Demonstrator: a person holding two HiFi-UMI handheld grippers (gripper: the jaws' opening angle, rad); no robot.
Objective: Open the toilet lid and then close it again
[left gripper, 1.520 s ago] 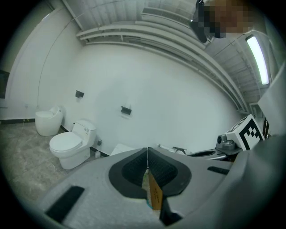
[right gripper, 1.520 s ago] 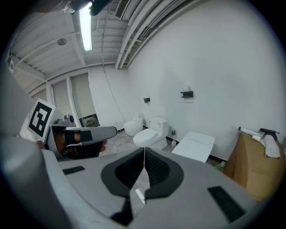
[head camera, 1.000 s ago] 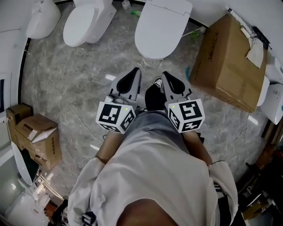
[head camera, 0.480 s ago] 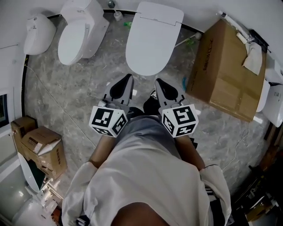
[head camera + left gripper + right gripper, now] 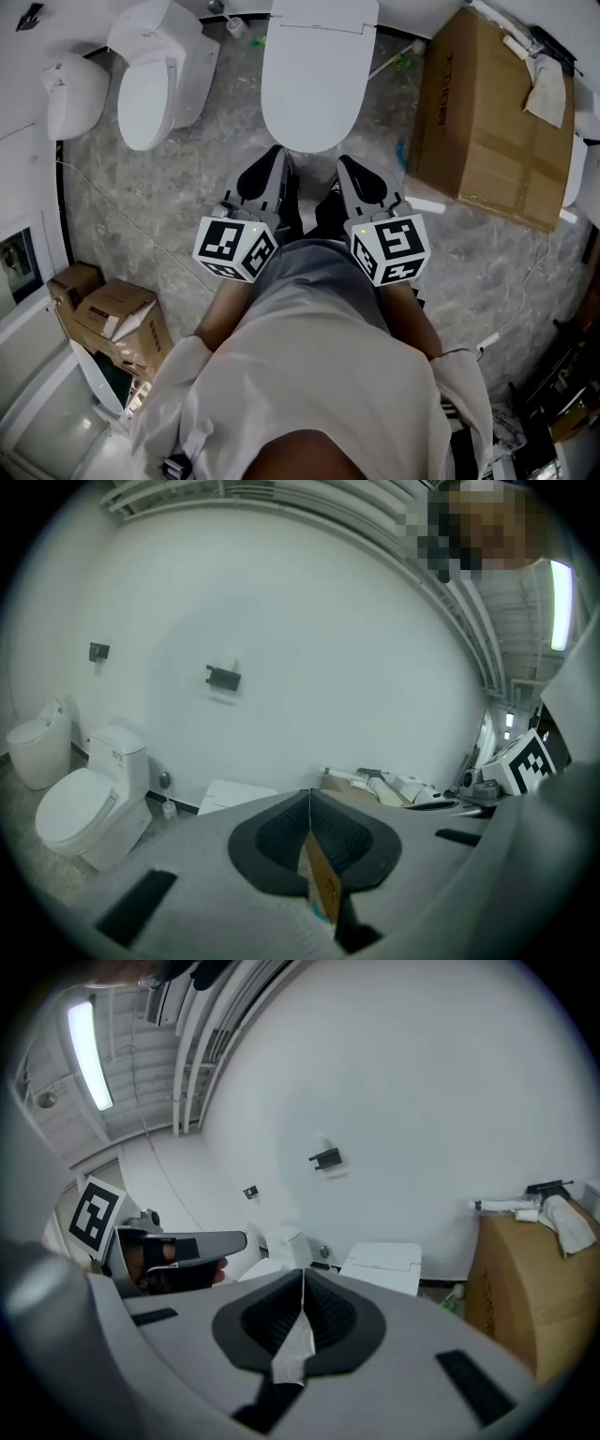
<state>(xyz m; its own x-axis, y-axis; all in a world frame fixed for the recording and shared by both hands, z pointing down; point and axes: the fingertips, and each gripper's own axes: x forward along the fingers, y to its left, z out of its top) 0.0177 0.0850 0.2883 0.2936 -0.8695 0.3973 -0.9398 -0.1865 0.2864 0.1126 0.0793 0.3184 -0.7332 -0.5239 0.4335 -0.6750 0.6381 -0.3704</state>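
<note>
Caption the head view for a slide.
Grey left gripper and right gripper, both shut, poised before the closed white oval toilet lid.

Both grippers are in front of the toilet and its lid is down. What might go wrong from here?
1. The left gripper and right gripper are both shut. On the smooth closed lid, shut fingers may slip off the front edge instead of hooking under it.
2. The cardboard box stands close beside the lid on the right, so the right gripper may knock it while swinging the lid up.
</note>
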